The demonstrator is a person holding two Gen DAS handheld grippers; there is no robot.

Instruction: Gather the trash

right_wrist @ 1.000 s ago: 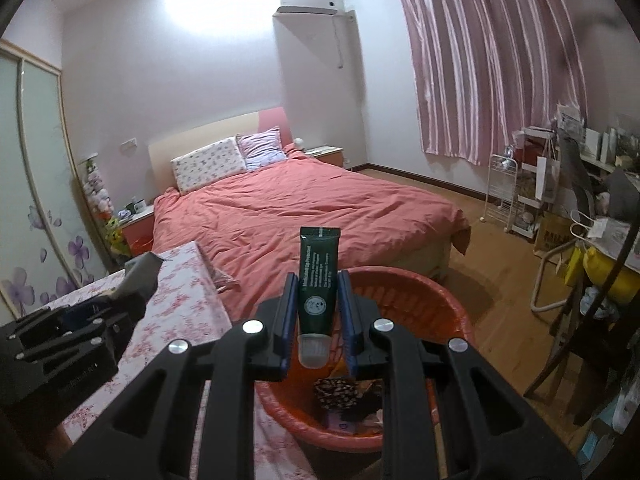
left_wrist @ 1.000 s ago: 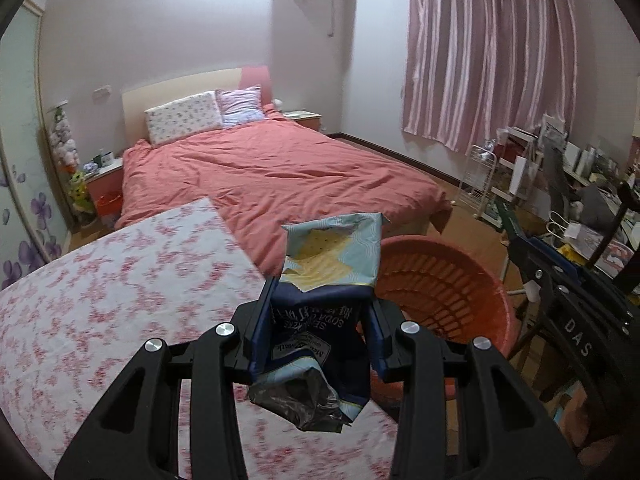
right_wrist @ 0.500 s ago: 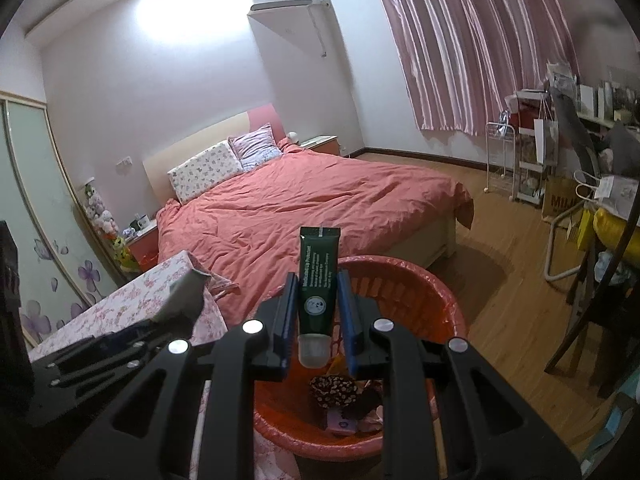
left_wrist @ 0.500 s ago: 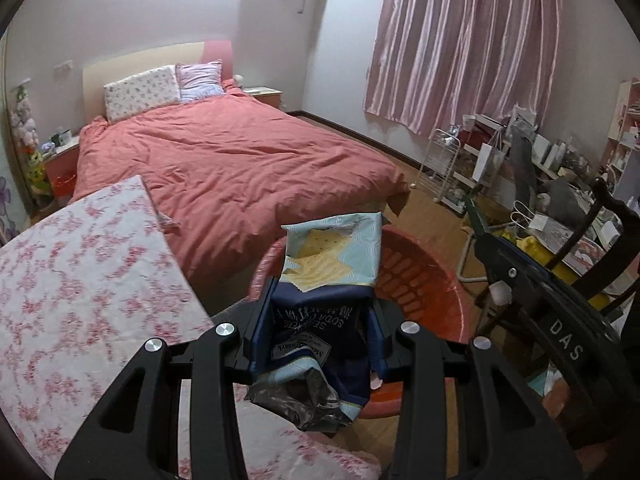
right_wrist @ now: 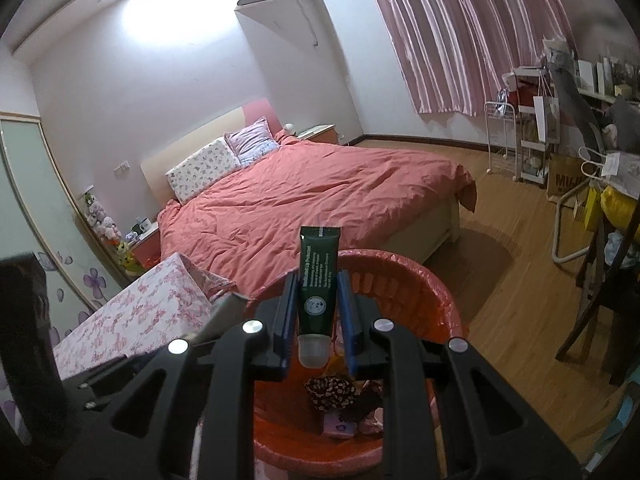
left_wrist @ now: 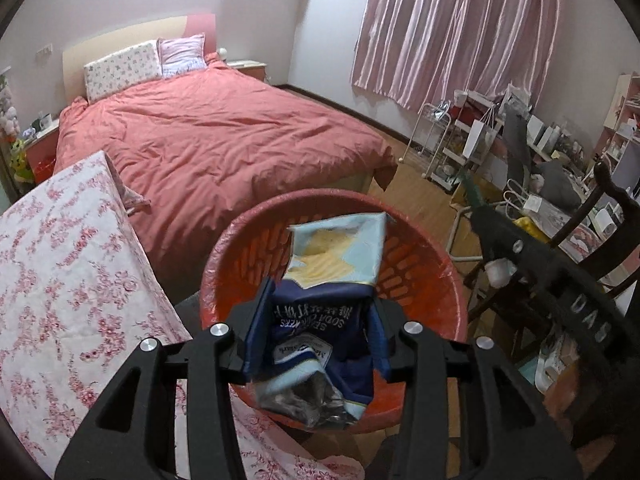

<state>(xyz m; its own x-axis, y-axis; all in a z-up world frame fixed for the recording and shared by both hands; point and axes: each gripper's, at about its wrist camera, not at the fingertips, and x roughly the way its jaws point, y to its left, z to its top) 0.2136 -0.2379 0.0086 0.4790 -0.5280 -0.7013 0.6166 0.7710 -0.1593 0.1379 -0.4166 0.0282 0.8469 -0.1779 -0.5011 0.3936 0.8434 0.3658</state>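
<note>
Both loads now sit over my red basket [left_wrist: 420, 252]: left gripper [left_wrist: 316, 336], jaws just easing, still holds cracker wrapper [left_wrist: 332, 280]; right gripper [right_wrist: 318, 312] pinches green tube [right_wrist: 318, 284] (drop next).

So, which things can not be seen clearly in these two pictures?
- Left wrist view: the basket floor is hidden by the cracker bag in the left hand-held gripper.
- Right wrist view: the trash in the basket is partly covered by the right hand-held gripper and its green tube.
- Tube print: too small to read.
</note>
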